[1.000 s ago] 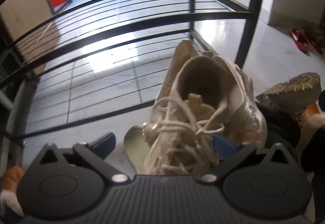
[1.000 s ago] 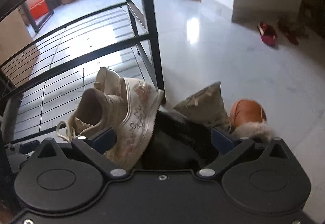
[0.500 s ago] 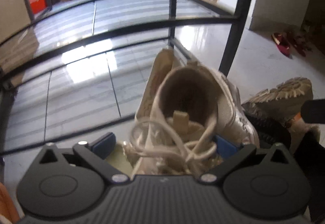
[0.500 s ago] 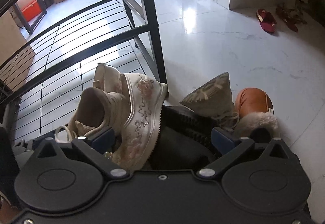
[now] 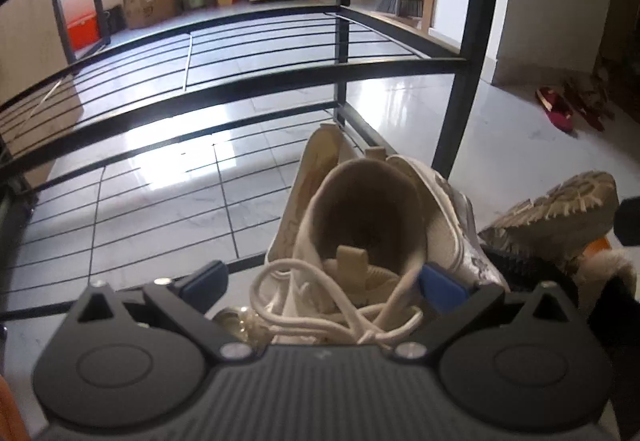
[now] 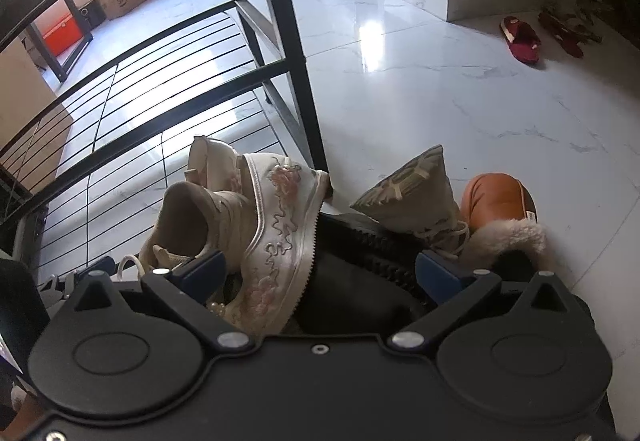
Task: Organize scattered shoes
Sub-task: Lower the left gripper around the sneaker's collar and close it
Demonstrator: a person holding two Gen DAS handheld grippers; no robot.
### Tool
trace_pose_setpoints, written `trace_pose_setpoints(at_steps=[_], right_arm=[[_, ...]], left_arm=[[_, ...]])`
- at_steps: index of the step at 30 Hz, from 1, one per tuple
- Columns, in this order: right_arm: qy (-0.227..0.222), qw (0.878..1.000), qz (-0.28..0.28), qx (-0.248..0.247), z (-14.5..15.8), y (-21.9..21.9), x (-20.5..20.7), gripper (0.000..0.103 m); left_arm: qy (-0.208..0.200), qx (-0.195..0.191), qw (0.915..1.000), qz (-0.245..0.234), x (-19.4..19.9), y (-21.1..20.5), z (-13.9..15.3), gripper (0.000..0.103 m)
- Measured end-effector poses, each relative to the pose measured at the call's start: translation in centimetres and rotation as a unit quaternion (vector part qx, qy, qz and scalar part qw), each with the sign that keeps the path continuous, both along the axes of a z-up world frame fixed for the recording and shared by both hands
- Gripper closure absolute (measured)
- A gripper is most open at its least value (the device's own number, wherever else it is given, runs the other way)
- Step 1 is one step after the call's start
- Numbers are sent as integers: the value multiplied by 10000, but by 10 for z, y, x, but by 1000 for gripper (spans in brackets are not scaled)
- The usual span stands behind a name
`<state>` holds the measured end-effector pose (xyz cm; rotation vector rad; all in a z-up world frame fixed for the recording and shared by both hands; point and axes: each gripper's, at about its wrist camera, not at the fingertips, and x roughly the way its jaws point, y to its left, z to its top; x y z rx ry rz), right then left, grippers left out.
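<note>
Cream sneaker (image 5: pixel 360 237) is sitting between the spread fingers of my left hand-held gripper (image 5: pixel 320 281), ungripped, at 12 o'clock by the shoe rack (image 5: pixel 256 81). My right hand-held gripper (image 6: pixel 320 273) is hovering wide open over the black shoe (image 6: pixel 352 273). Loose laces (image 5: pixel 332 305) are risking snagging, and I judge the leaning pile may topple.

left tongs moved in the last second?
Yes. Left tongs have tilted up and swung right: the rack's upright post sits more centred and upright, while the white sneaker stays between the open fingers.
</note>
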<state>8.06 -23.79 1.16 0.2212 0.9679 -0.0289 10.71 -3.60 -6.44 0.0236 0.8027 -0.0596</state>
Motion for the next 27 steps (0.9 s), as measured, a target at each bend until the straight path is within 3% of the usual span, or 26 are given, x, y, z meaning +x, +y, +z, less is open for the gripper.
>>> trace_pose_setpoints(at_steps=[4, 8, 14, 21, 27], right_arm=[[33, 10000, -40, 7, -1, -1, 1, 0], [50, 10000, -19, -41, -2, 3, 1, 0], [31, 10000, -16, -79, -1, 1, -1, 0], [92, 9999, -129, -49, -3, -4, 0, 0], [44, 10000, 26, -71, -2, 2, -2, 0]], left_arm=[[30, -236, 9995, 229, 2, 10, 8, 1], [137, -885, 9938, 656, 4, 24, 18, 1], [440, -1050, 9924, 477, -10, 24, 18, 1], [672, -502, 9959, 352, -20, 19, 0, 1], [415, -397, 9980, 262, -29, 15, -6, 1]])
